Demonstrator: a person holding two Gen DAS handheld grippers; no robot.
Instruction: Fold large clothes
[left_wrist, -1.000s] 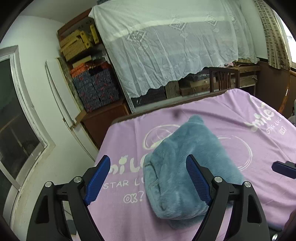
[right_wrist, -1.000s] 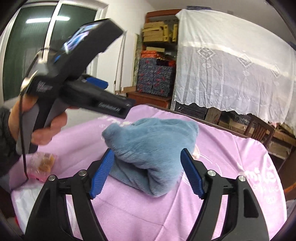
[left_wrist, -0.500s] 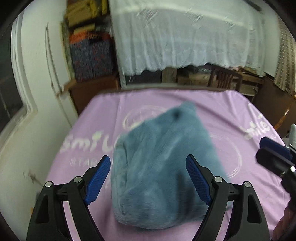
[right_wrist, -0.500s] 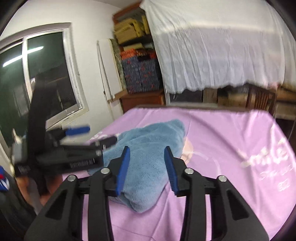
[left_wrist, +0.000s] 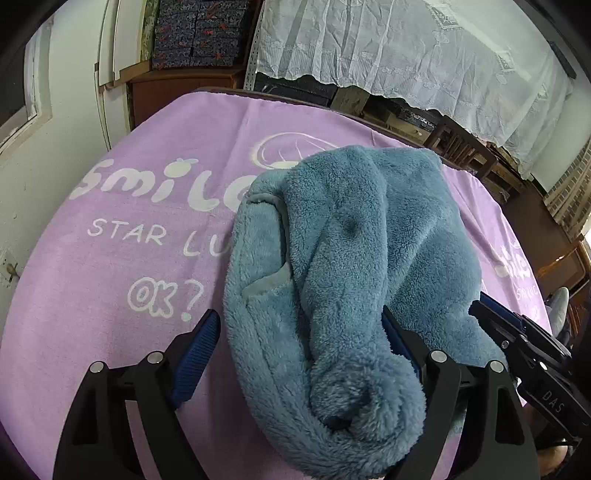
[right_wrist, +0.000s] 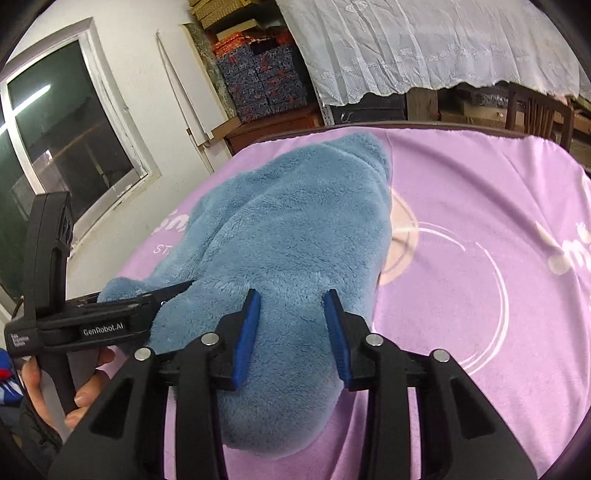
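A fluffy blue fleece garment (left_wrist: 343, 266) lies bunched on a table under a purple printed cloth (left_wrist: 122, 266). My left gripper (left_wrist: 299, 332) is open, its jaws wide on either side of the garment's near rolled end. In the right wrist view the garment (right_wrist: 291, 236) fills the middle. My right gripper (right_wrist: 291, 325) is partly closed, with its blue pads (right_wrist: 246, 332) pressing a fold of the fleece between them at the near edge. The left gripper (right_wrist: 110, 317) shows at the left of that view, held by a hand.
A window (right_wrist: 66, 147) and white wall are on the left. Patterned boxes (right_wrist: 266, 81) on a wooden cabinet and a lace-draped shelf (left_wrist: 406, 48) stand behind the table. A wooden chair (right_wrist: 535, 110) stands at the far right edge.
Both grippers have dropped down and in onto the garment's near end. The right gripper's jaws, wide a second ago, narrowed and now sit on the fleece. The left stayed open.
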